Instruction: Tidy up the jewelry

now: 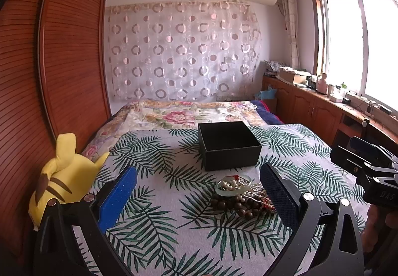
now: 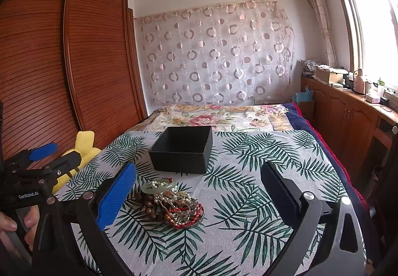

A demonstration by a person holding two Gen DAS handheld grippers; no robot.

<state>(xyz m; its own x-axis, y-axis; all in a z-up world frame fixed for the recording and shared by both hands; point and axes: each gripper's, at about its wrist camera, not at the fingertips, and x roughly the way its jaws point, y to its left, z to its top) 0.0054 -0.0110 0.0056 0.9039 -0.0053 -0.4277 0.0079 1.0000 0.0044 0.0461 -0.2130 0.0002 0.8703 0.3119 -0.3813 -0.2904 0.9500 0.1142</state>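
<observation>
Left gripper: the left gripper (image 1: 197,197) sits nearest in the left wrist view, its blue-padded fingers (image 1: 117,199) spread wide with nothing between them; it hangs above the leaf-print cloth (image 1: 159,226), aimed at the jewelry pile.
Right gripper: the right gripper (image 2: 199,197) is likewise wide apart and carries nothing, raised over the same cloth and facing the pile from a little further right.
Hands: in the right wrist view a hand (image 2: 17,226) grips the handle of the left tool at the lower left edge; in the left wrist view the hand on the right tool shows only as a blurred patch at the lower right edge.
Jewelry pile: a heap of jewelry (image 2: 171,204) lies on the cloth just ahead of both grippers, made up of dark brown wooden beads (image 1: 238,206), pearl strands, and a red cord bracelet (image 2: 185,216).
Jade bangle: a pale green bangle (image 1: 233,185) rests on the far side of the heap, tilted, with pearls showing through its ring.
Black box: an open black box (image 1: 228,145) stands on the cloth beyond the pile, apart from it; its visible inside is dark and bare.
Plush toy: a yellow plush toy (image 1: 63,176) lies at the left edge of the bed beside the wooden wardrobe (image 1: 62,52).
Far end: a floral blanket (image 1: 179,114) covers the bed beyond the cloth.
</observation>
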